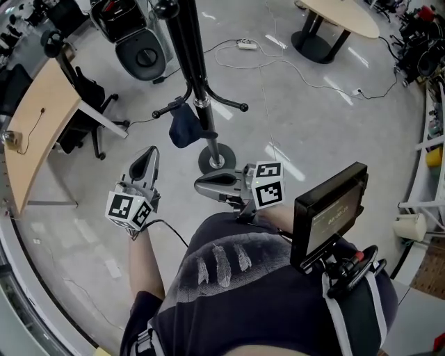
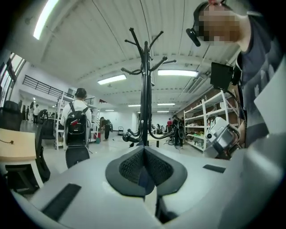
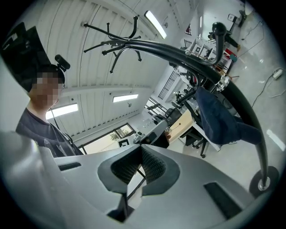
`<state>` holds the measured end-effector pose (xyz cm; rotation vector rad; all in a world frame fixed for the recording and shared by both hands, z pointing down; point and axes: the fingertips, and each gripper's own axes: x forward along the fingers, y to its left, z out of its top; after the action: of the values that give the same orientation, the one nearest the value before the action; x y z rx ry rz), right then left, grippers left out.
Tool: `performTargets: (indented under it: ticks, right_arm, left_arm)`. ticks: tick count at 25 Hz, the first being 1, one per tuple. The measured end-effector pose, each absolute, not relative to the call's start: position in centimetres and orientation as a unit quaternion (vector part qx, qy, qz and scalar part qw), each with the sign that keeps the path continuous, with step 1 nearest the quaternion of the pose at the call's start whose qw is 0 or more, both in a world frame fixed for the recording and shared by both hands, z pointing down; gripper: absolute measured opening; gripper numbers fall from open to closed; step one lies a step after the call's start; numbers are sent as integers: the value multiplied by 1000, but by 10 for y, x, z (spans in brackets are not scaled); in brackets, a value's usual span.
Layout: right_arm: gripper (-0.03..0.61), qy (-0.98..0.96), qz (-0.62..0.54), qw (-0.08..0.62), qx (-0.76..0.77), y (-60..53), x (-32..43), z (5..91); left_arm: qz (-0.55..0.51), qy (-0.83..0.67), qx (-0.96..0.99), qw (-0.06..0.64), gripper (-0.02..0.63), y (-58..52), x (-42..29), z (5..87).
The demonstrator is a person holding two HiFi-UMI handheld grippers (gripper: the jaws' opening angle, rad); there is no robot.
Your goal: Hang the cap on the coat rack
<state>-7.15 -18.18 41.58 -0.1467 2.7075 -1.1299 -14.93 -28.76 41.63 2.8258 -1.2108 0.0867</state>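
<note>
The black coat rack [image 1: 188,42] stands on its round base [image 1: 216,158] in front of me. A dark blue cap [image 1: 184,126] hangs from one of its low hooks; in the right gripper view the cap [image 3: 219,118] droops beside the pole [image 3: 192,56]. My left gripper [image 1: 151,154] is left of the base, below the cap in the picture, shut and empty. In its own view the left gripper [image 2: 144,150] points level at the rack [image 2: 145,89]. My right gripper [image 1: 200,186] points left, near the base, and the right gripper [image 3: 141,150] is shut on nothing.
A wooden desk [image 1: 42,118] and an office chair [image 1: 90,97] stand at the left. A round table [image 1: 341,14] is at the back right, with a power strip [image 1: 247,45] and cables on the floor. A person with a backpack [image 2: 76,123] and shelves [image 2: 201,120] show beyond the rack.
</note>
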Motion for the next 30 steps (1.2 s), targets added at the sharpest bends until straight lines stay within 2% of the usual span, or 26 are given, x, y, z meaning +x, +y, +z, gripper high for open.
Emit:
performTargets:
  ticks: [8,17,30]
  right_arm:
    - [5,918,-382,96,-45,-155,-113,419]
    - [5,936,-333,87,-75,-160,-112,396]
    - [5,942,-309,122,-31,-135,-47,363]
  left_arm:
    - [25,-371,927,55,6,-248,-180,419]
    - [-10,-362,926,106,6,-223,-179,427]
    - [-14,-414,908,66,6,-182,-114,387]
